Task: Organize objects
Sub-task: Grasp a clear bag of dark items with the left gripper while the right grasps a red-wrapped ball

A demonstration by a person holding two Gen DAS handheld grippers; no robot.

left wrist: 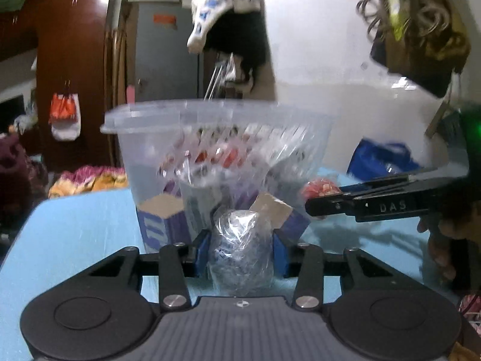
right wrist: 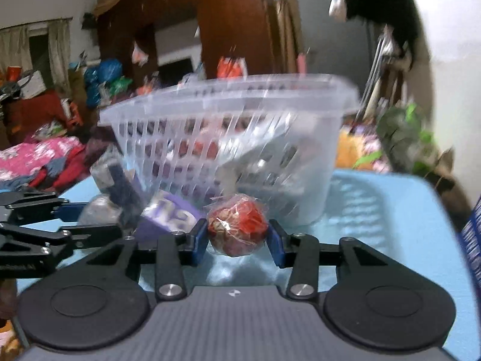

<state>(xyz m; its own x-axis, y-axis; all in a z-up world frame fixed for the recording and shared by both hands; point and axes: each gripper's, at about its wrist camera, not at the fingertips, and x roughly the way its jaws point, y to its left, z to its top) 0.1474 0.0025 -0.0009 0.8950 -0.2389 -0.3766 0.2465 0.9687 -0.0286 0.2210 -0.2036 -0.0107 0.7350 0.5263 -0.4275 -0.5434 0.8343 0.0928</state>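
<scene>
A clear slotted plastic basket (left wrist: pixel 210 138) stands on the light blue table (left wrist: pixel 75 219) and holds several packets. My left gripper (left wrist: pixel 240 249) is shut on a ball wrapped in clear plastic (left wrist: pixel 240 252), just in front of the basket. My right gripper (right wrist: pixel 237 237) is shut on a red wrapped ball (right wrist: pixel 237 228), in front of the basket (right wrist: pixel 228 138). The right gripper also shows in the left wrist view (left wrist: pixel 312 204), with the red ball (left wrist: pixel 318 188) at its tip. The left gripper shows at the left of the right wrist view (right wrist: pixel 87 219).
A purple and white carton (left wrist: pixel 162 222) lies against the basket's base; it also shows in the right wrist view (right wrist: pixel 168 213). A white cap (left wrist: pixel 222 9) hangs above. Clothes (right wrist: pixel 39 159) are piled beyond the table's far left. A blue bag (left wrist: pixel 381 159) sits at the right.
</scene>
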